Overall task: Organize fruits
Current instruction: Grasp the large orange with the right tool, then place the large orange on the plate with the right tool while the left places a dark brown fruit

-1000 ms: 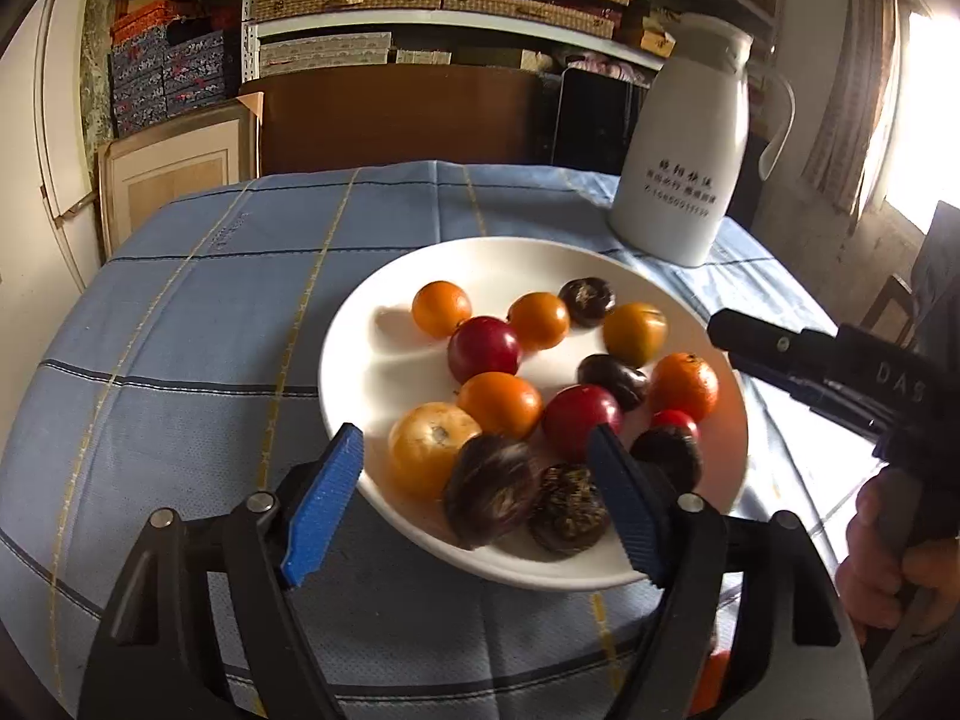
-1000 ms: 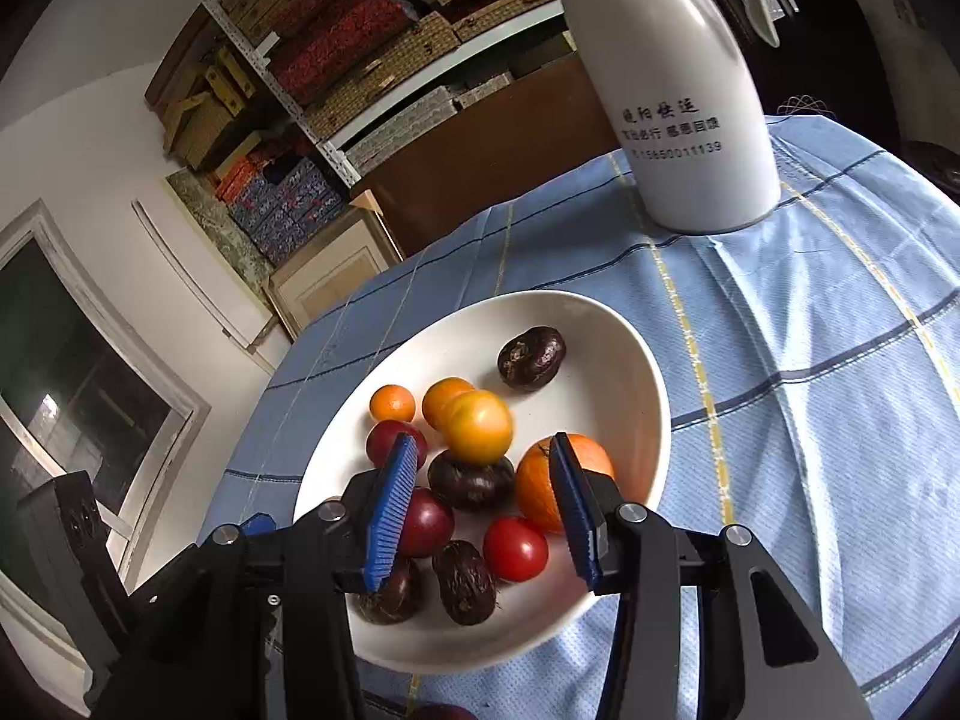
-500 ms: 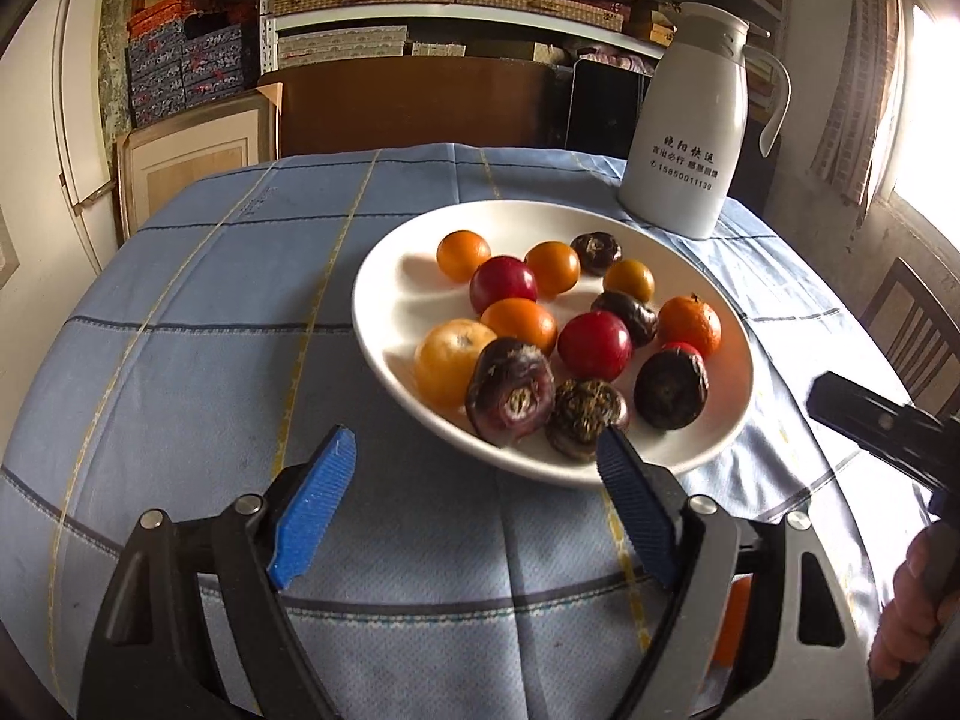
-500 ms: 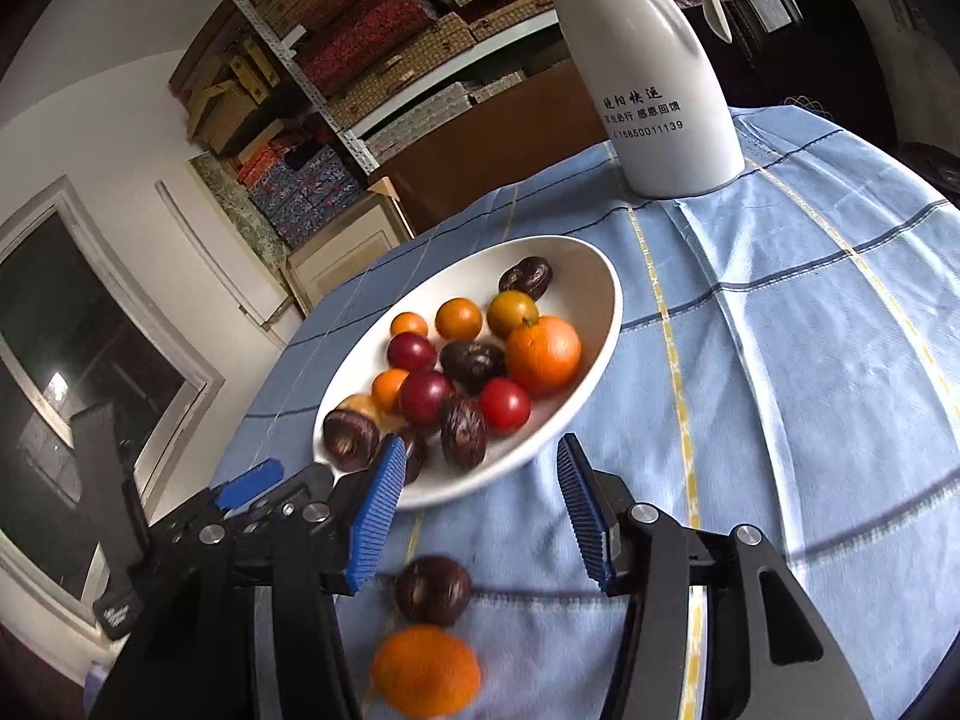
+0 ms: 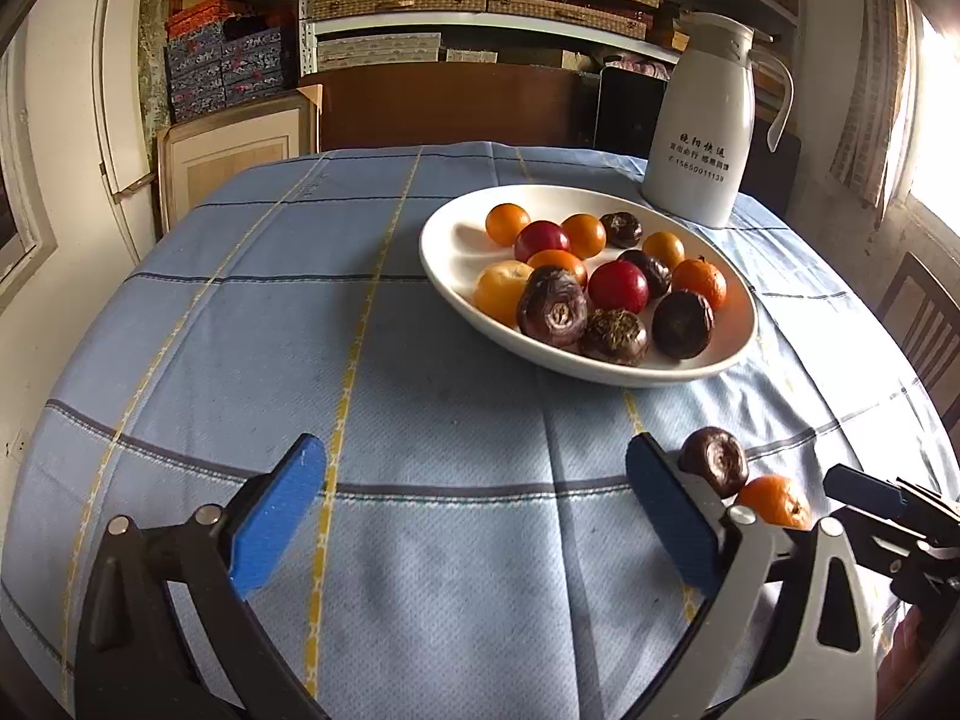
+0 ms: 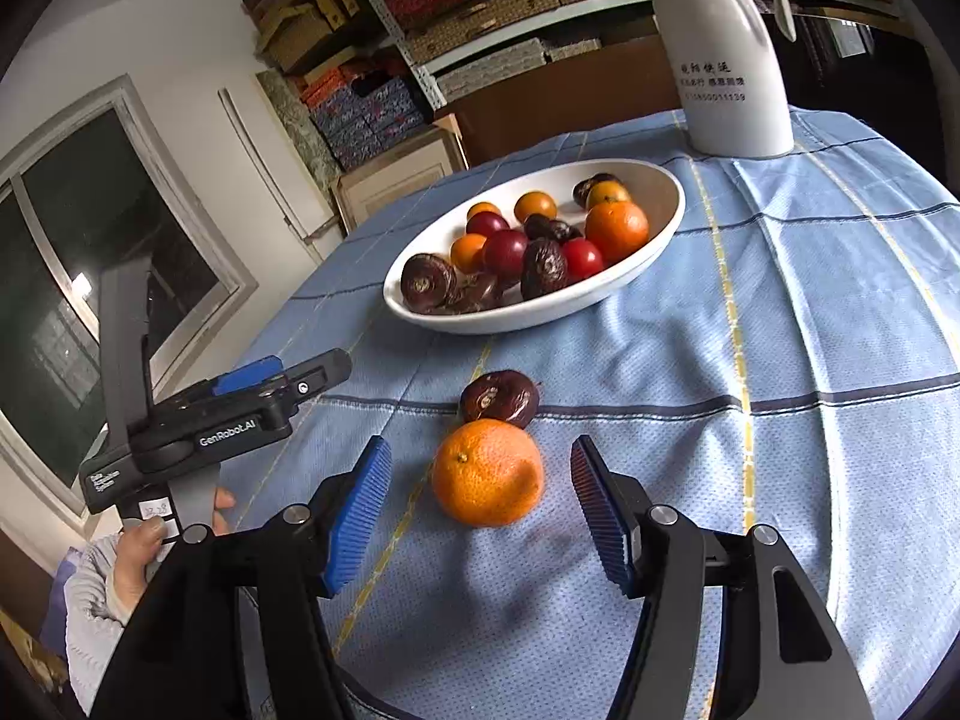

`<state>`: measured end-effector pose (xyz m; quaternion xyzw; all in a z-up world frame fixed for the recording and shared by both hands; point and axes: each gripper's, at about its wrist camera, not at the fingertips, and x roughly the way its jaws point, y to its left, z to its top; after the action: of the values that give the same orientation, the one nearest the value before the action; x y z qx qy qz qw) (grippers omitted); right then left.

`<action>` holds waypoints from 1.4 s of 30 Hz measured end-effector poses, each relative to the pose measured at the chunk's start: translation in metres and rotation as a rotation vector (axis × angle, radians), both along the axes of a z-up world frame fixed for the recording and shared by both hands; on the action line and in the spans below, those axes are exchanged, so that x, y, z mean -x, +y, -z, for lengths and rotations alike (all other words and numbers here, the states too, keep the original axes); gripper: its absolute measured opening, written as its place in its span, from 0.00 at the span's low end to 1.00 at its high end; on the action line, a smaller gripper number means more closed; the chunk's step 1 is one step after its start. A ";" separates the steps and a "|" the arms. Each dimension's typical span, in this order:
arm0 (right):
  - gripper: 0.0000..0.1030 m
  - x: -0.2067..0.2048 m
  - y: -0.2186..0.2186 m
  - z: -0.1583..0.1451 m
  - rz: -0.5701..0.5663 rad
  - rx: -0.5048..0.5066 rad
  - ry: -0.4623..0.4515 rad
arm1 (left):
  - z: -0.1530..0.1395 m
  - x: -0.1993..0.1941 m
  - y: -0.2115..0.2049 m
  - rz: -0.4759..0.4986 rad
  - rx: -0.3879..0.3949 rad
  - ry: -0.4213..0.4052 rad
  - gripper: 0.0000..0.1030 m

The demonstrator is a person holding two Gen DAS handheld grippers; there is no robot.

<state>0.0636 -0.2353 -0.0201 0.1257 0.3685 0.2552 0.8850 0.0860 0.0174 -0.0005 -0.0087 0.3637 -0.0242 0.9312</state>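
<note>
I have pulled both grippers back from the white oval ceramic bowl (image 6: 654,228), which sat right between my pads a second ago and now stands further off on the blue checked cloth of the desk (image 5: 420,408). My right gripper (image 6: 480,516) is spread wide and empty, lined up on the round orange tangerine (image 6: 487,471) lying loose on the cloth near the bowl. Touching the tangerine's far side is a dark purple wrinkled passion fruit (image 6: 499,397). My left gripper (image 5: 474,516) is also spread and holds nothing.

I judge the step in hand is picking up the tangerine. To do it well I should come straight down, straddle its widest part, and close gently, keeping the far pad from nudging the passion fruit. The tangerine's skin is dimpled and soft, so it should yield a little; the ribbed blue pads should hold it. The passion fruit looks leathery and may roll.
</note>
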 end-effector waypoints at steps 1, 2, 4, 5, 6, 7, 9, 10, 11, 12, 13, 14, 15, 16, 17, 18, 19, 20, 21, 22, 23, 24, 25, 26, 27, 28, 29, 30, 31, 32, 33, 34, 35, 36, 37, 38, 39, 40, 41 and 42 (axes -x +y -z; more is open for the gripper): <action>0.61 -0.001 0.003 0.001 -0.014 0.009 0.012 | 0.000 0.002 0.001 -0.002 0.000 0.002 0.95; 0.61 -0.001 0.007 0.003 -0.028 0.018 0.022 | 0.001 0.002 0.001 -0.003 0.000 0.005 0.96; 0.61 -0.005 0.013 0.007 -0.056 0.035 0.050 | 0.003 0.000 0.001 -0.009 -0.004 0.016 0.96; 0.61 -0.006 0.015 0.007 -0.060 0.044 0.059 | 0.004 0.000 0.002 -0.011 -0.005 0.023 0.96; 0.61 -0.007 0.017 0.009 -0.064 0.049 0.072 | 0.005 -0.001 0.001 -0.012 -0.006 0.028 0.96; 0.61 -0.009 0.018 0.011 -0.064 0.053 0.091 | 0.006 -0.001 0.001 -0.013 -0.007 0.032 0.96; 0.61 -0.013 0.018 0.016 -0.060 0.051 0.121 | 0.007 -0.002 0.001 -0.012 -0.008 0.038 0.96; 0.60 -0.014 0.019 0.018 -0.060 0.048 0.135 | 0.007 -0.002 0.001 -0.010 -0.009 0.040 0.95; 0.51 -0.014 0.018 0.018 -0.055 0.042 0.135 | 0.008 -0.003 0.000 -0.009 -0.010 0.042 0.96; 0.45 -0.015 0.017 0.019 -0.046 0.038 0.139 | 0.008 -0.003 -0.001 -0.006 -0.012 0.043 0.95; 0.45 -0.016 0.015 0.020 -0.050 0.016 0.147 | 0.008 -0.003 -0.002 -0.003 -0.014 0.045 0.95; 0.44 -0.016 0.012 0.021 -0.046 0.002 0.149 | 0.009 -0.003 -0.003 0.004 -0.015 0.048 0.96; 0.44 -0.015 0.008 0.020 -0.034 -0.012 0.140 | 0.009 -0.003 -0.005 0.014 -0.014 0.050 0.96; 0.44 -0.014 0.003 0.016 -0.016 -0.033 0.115 | 0.009 -0.003 -0.007 0.026 -0.010 0.052 0.96; 0.44 -0.013 -0.003 0.012 0.015 -0.048 0.084 | 0.010 -0.002 -0.009 0.039 -0.007 0.053 0.95; 0.44 -0.011 -0.011 0.008 0.055 -0.061 0.058 | 0.009 -0.001 -0.014 0.065 0.002 0.054 0.95; 0.44 -0.011 -0.022 0.005 0.107 -0.082 0.041 | 0.009 0.000 -0.021 0.099 0.014 0.055 0.95; 0.44 -0.012 -0.032 0.005 0.152 -0.106 0.040 | 0.008 0.000 -0.026 0.126 0.024 0.056 0.96; 0.44 -0.013 -0.041 0.005 0.196 -0.130 0.049 | 0.008 0.000 -0.036 0.171 0.035 0.060 0.96; 0.44 -0.015 -0.051 0.008 0.241 -0.154 0.066 | 0.007 0.000 -0.047 0.209 0.032 0.064 0.96; 0.44 -0.017 -0.058 0.010 0.272 -0.174 0.081 | 0.008 0.000 -0.055 0.228 0.020 0.066 0.95; 0.44 -0.018 -0.065 0.013 0.299 -0.199 0.097 | 0.008 0.000 -0.069 0.250 -0.013 0.064 0.95; 0.44 -0.019 -0.070 0.015 0.309 -0.220 0.108 | 0.009 -0.001 -0.078 0.263 -0.034 0.062 0.95; 0.44 -0.019 -0.073 0.017 0.313 -0.237 0.118 | 0.011 -0.001 -0.086 0.279 -0.055 0.060 0.95; 0.44 -0.019 -0.076 0.019 0.312 -0.251 0.128 | 0.013 -0.002 -0.096 0.296 -0.082 0.057 0.95; 0.44 -0.020 -0.077 0.020 0.311 -0.260 0.137 | 0.014 -0.003 -0.102 0.306 -0.095 0.053 0.95; 0.44 -0.021 -0.077 0.021 0.309 -0.263 0.141 | 0.015 -0.003 -0.107 0.316 -0.108 0.047 0.91; 0.44 -0.021 -0.077 0.021 0.307 -0.263 0.143 | 0.017 -0.003 -0.112 0.327 -0.122 0.041 0.86; 0.44 -0.020 -0.076 0.021 0.305 -0.263 0.143 | 0.018 -0.005 -0.117 0.341 -0.129 0.047 0.72; 0.44 -0.020 -0.076 0.020 0.303 -0.263 0.142 | 0.019 -0.008 -0.120 0.351 -0.128 0.057 0.66; 0.44 -0.020 -0.076 0.020 0.301 -0.263 0.141 | 0.023 -0.010 -0.122 0.362 -0.119 0.074 0.66; 0.44 -0.021 -0.075 0.020 0.301 -0.263 0.141 | 0.026 -0.013 -0.122 0.369 -0.115 0.088 0.59; 0.44 -0.021 -0.075 0.020 0.302 -0.264 0.143 | 0.029 -0.015 -0.123 0.375 -0.114 0.101 0.53; 0.44 -0.022 -0.075 0.020 0.302 -0.267 0.146 | 0.031 -0.017 -0.124 0.380 -0.110 0.116 0.53; 0.45 -0.023 -0.074 0.020 0.300 -0.268 0.148 | 0.033 -0.018 -0.124 0.381 -0.103 0.121 0.53; 0.45 -0.024 -0.074 0.020 0.299 -0.266 0.149 | 0.033 -0.019 -0.123 0.383 -0.093 0.125 0.51; 0.45 -0.024 -0.073 0.019 0.297 -0.264 0.149 | 0.033 -0.020 -0.122 0.382 -0.083 0.126 0.49; 0.45 -0.024 -0.072 0.019 0.295 -0.261 0.149 | 0.033 -0.021 -0.120 0.377 -0.075 0.128 0.45; 0.45 -0.024 -0.071 0.019 0.293 -0.260 0.148 | 0.033 -0.022 -0.117 0.372 -0.060 0.131 0.41; 0.45 -0.024 -0.071 0.018 0.293 -0.259 0.148 | 0.033 -0.023 -0.115 0.369 -0.046 0.131 0.40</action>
<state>0.0877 -0.3065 -0.0385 0.3092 0.3745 0.1591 0.8596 0.1090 -0.0973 -0.0332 0.0780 0.4193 -0.1858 0.8852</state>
